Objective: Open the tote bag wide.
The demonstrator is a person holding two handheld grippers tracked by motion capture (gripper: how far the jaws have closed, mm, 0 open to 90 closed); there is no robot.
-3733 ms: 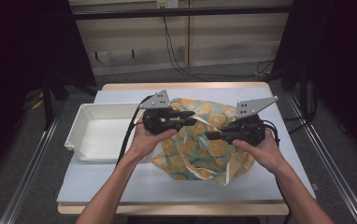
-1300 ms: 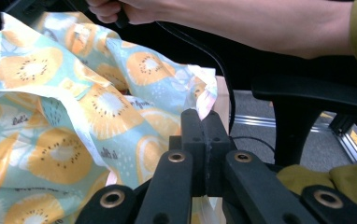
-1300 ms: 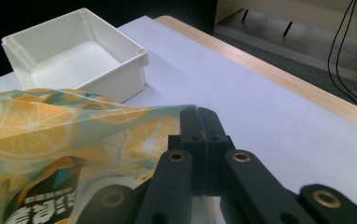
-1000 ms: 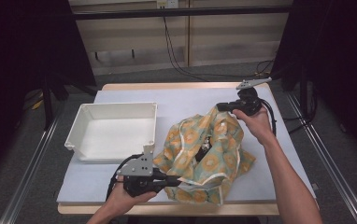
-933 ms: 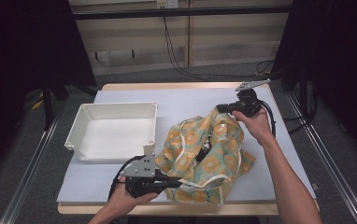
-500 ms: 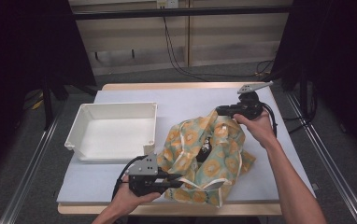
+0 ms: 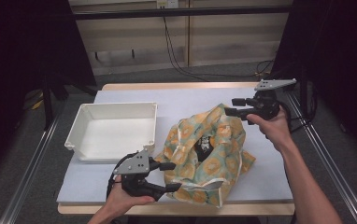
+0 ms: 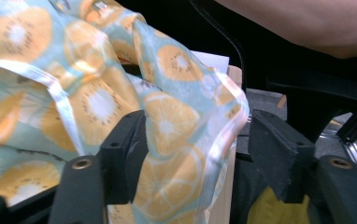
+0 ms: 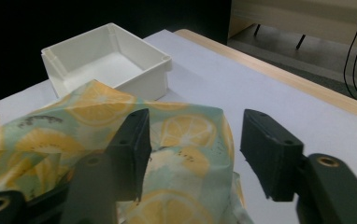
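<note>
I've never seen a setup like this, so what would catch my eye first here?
Most striking is the lemon-print cloth, crumpled in a heap on the pale table right of centre. Beside it, on the left, sits an empty white tray. A hand-held left gripper at the cloth's near corner and a right gripper at its far corner have just been opening their jaws.

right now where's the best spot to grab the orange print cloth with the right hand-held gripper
Grip the raised far corner of the cloth, nearest the right hand-held gripper, probably coming from the right. That corner stands up off the table in a thin fold, so open jaws could close across it.
</note>
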